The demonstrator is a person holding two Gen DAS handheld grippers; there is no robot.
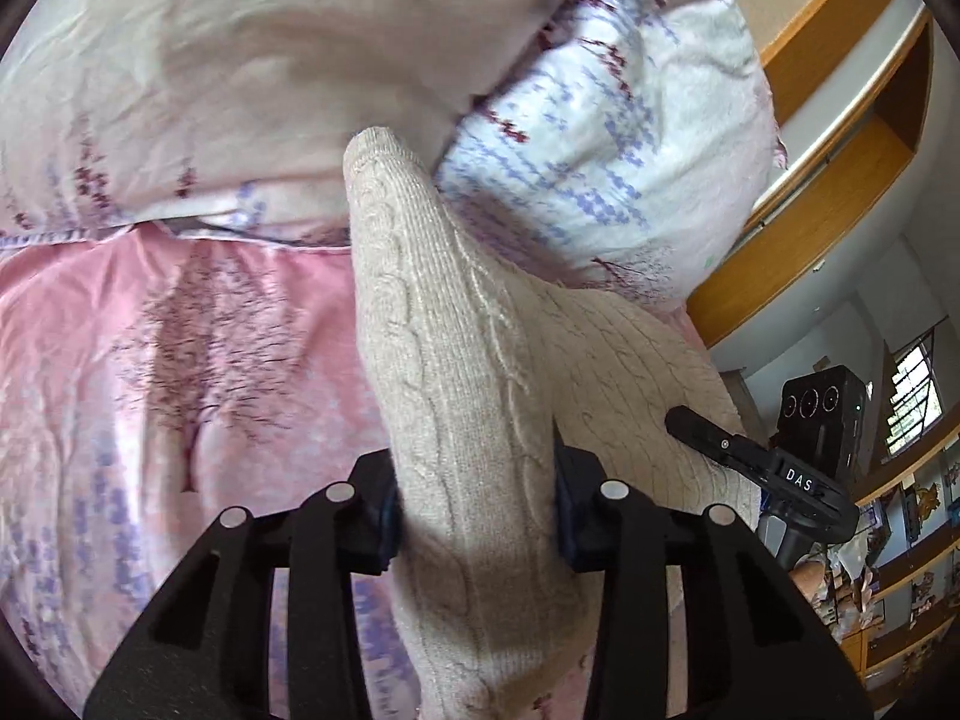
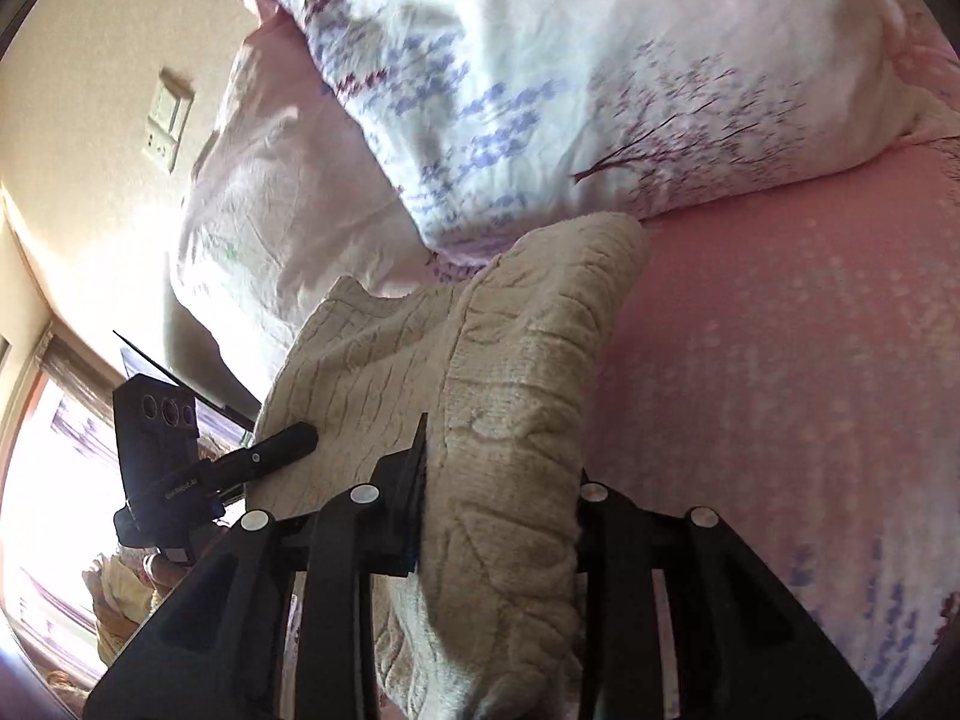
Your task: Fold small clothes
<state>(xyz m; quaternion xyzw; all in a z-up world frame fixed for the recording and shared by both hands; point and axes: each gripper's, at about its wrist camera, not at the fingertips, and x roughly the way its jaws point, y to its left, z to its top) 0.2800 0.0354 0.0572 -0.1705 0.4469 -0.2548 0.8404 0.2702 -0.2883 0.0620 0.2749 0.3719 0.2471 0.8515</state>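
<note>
Left gripper [image 1: 474, 516] is clenched on a bunched fold of the beige cable-knit garment [image 1: 444, 372]; right gripper [image 2: 501, 516] likewise grasps a thick gathered edge of it [image 2: 516, 396]. The knit hangs stretched between the two, raised above the pink bedsheet [image 2: 780, 390]. Judgement: soft, limp, light, with a textured weave unlikely to slip; it sags wherever unsupported. Best held at corners or hems, not mid-panel, so folds fall square. Beyond lie floral pillows [image 1: 630, 138] against the headboard [image 1: 840, 174].
</note>
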